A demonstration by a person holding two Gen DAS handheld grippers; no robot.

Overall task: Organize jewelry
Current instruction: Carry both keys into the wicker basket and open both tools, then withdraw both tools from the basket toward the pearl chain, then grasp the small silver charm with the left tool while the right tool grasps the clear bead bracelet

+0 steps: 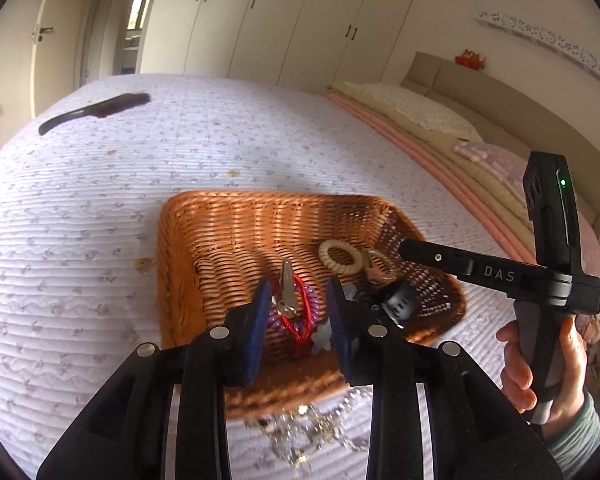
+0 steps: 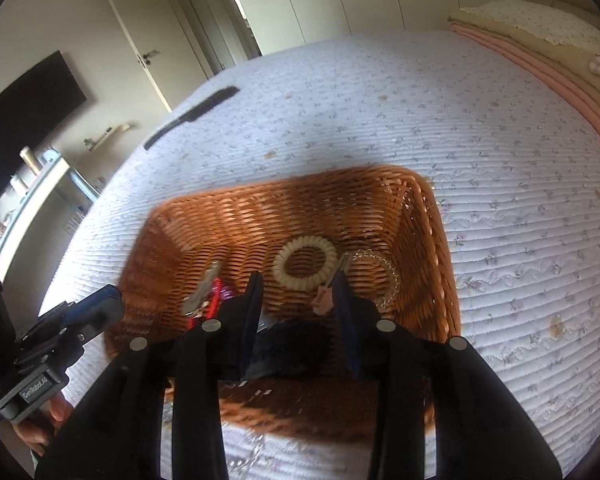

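Observation:
A brown wicker basket (image 1: 260, 200) (image 2: 300, 184) sits on the quilted bed. Inside lie a cream spiral hair tie (image 1: 342, 258) (image 2: 305, 261), a silver clip (image 1: 287, 288) (image 2: 202, 288) on a red cord bracelet (image 1: 300, 312) and purple beads, a pink clip (image 2: 324, 300), a clear bangle (image 2: 384, 268) and a dark fluffy item (image 1: 398, 300) (image 2: 292, 344). My left gripper (image 1: 298, 312) hangs open over the silver clip, its pads clear of it. My right gripper (image 2: 298, 292) is open above the dark item and also shows from the side (image 1: 420, 254).
A silver chain (image 1: 300, 436) lies on the quilt just before the basket's near rim. A black comb (image 1: 96, 112) (image 2: 196, 114) rests at the far left of the bed. Folded blankets and pillows (image 1: 420, 116) are stacked at the right. A person's hand (image 1: 540, 360) holds the right gripper's handle.

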